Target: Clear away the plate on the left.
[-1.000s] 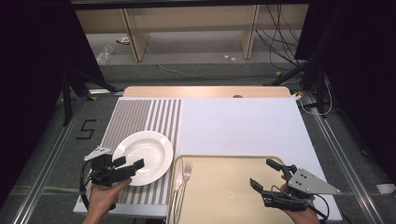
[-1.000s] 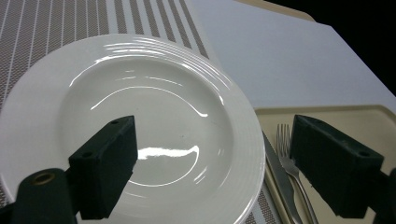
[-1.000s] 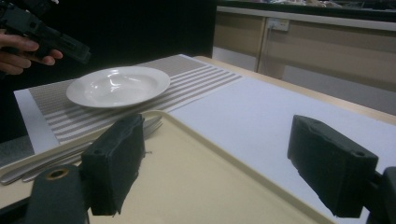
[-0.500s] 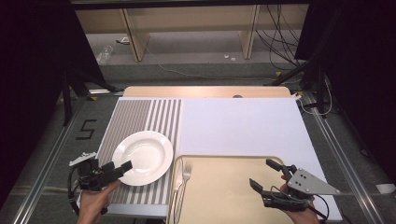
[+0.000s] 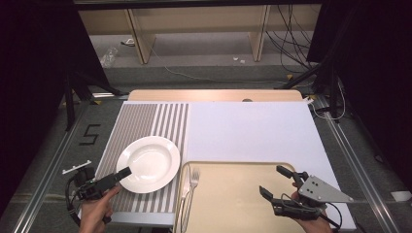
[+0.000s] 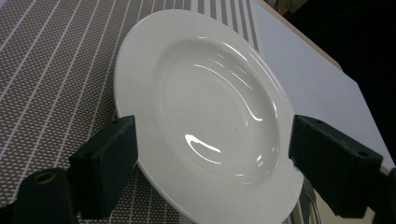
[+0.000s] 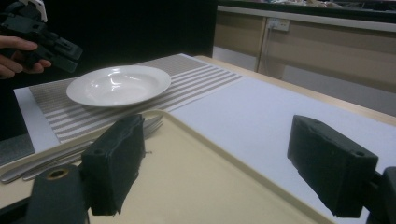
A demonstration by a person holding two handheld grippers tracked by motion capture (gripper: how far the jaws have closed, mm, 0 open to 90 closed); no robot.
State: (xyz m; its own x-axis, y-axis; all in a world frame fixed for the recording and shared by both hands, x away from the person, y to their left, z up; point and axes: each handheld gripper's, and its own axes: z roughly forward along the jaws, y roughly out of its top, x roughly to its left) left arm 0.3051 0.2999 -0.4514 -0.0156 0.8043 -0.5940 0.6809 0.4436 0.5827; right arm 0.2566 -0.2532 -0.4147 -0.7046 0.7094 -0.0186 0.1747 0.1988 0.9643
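A white deep plate (image 5: 148, 163) lies on a striped placemat (image 5: 141, 126) at the table's front left. My left gripper (image 5: 121, 174) is at the plate's near-left rim, held in a hand. In the left gripper view the gripper (image 6: 215, 163) is open, and the plate (image 6: 205, 98) lies just beyond its wide-apart jaws. My right gripper (image 5: 276, 181) hovers open over the right part of a beige tray (image 5: 228, 204). Nothing is between the jaws of the right gripper (image 7: 219, 168) in its own view. A fork (image 5: 192, 187) lies along the tray's left edge.
A white mat (image 5: 248, 131) covers the table's middle and right. The right gripper view takes in the plate (image 7: 119, 85), the fork (image 7: 70, 156) and the other hand's gripper (image 7: 42, 39) farther off. Shelving and cables stand beyond the far edge.
My left gripper has drawn back to the left, off the plate's rim. The plate has stayed in place. The right gripper has not moved.
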